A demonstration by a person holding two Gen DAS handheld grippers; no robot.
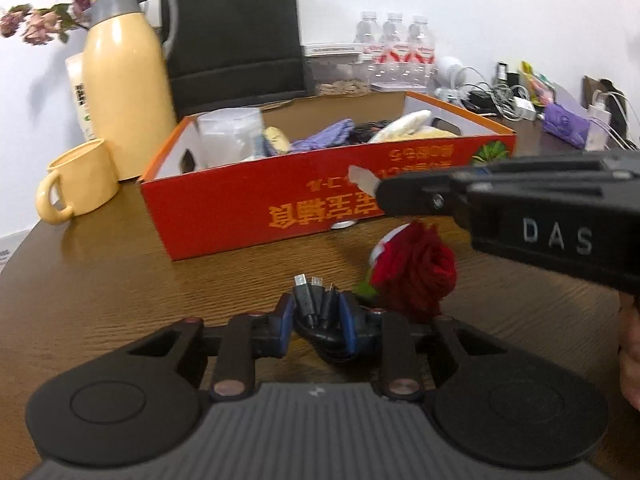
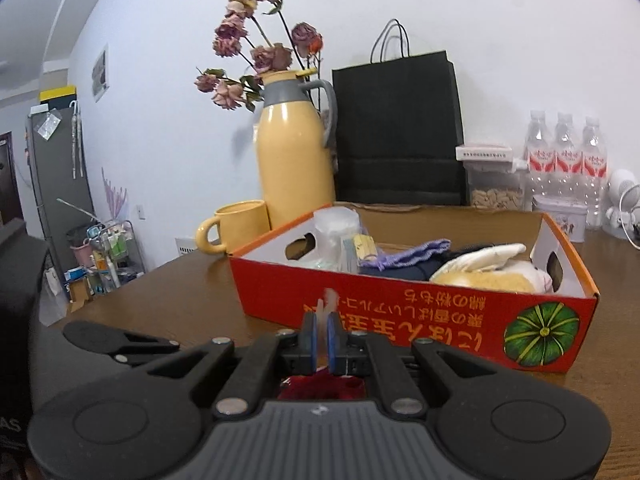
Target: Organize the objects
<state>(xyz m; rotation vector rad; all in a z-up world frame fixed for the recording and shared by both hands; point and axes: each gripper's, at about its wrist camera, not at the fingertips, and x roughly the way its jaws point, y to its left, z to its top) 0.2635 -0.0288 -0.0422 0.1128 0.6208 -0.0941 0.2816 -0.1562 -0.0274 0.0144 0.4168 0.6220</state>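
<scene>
My left gripper (image 1: 316,316) is shut on a bundle of black USB cables (image 1: 314,304), held low over the brown table (image 1: 120,280). A red rose (image 1: 416,268) lies on the table just right of it. My right gripper (image 2: 321,338) is shut on a small pale translucent piece (image 2: 329,298) that sticks out past the blue pads; it also shows in the left wrist view (image 1: 362,178), above the rose. The red cardboard box (image 1: 256,204), also in the right wrist view (image 2: 400,312), stands right ahead and holds several items.
A yellow thermos (image 1: 124,84) and yellow mug (image 1: 76,182) stand left of the box. A black paper bag (image 1: 236,36), water bottles (image 1: 394,52) and a snack jar sit behind it. Chargers and cables (image 1: 520,100) clutter the far right. Dried flowers (image 2: 256,56) rise behind the thermos.
</scene>
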